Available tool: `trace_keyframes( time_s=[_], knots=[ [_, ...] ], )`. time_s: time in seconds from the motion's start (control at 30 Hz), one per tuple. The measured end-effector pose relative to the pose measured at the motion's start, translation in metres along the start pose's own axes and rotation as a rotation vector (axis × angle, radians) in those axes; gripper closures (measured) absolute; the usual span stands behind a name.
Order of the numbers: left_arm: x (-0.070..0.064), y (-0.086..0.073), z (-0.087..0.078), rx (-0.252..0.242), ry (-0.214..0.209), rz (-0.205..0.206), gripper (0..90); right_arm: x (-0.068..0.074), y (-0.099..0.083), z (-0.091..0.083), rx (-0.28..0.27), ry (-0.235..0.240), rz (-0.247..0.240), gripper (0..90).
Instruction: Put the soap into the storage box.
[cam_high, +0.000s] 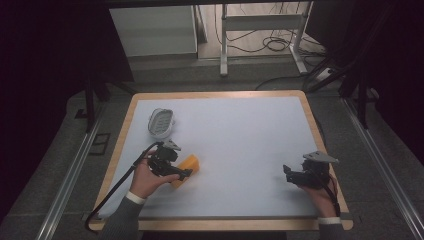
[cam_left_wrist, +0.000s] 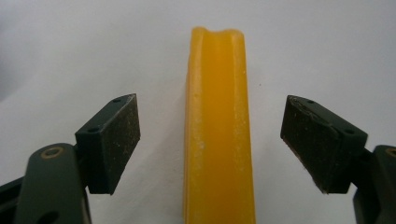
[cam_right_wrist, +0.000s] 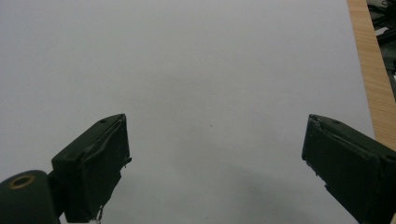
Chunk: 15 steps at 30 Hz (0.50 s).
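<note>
My left gripper (cam_left_wrist: 212, 149) stands spread wide over the yellow block (cam_left_wrist: 218, 130), which runs straight up the middle of the left gripper view between my two pads (cam_left_wrist: 114, 144), with bare table showing on either side, so neither pad touches it. In the high view the block (cam_high: 189, 165) lies left of centre on the pale table (cam_high: 240, 135), just below a white mesh dish (cam_high: 162, 122). My right gripper (cam_high: 290, 174) rests at the lower right, jaws apart on nothing.
</note>
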<state>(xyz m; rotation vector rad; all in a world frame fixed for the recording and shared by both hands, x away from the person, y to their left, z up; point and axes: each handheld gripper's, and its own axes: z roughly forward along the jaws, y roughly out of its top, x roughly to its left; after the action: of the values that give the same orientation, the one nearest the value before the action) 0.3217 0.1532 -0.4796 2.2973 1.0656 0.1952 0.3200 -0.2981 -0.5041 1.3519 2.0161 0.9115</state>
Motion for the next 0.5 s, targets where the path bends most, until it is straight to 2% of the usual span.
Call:
trace_keyframes(
  time_s=[0.5],
  knots=[
    [-0.004,0.000,0.020,0.061,0.051,-0.018,34.8,-0.001,-0.001,0.001,0.012,-0.005,-0.004,7.5]
  ],
)
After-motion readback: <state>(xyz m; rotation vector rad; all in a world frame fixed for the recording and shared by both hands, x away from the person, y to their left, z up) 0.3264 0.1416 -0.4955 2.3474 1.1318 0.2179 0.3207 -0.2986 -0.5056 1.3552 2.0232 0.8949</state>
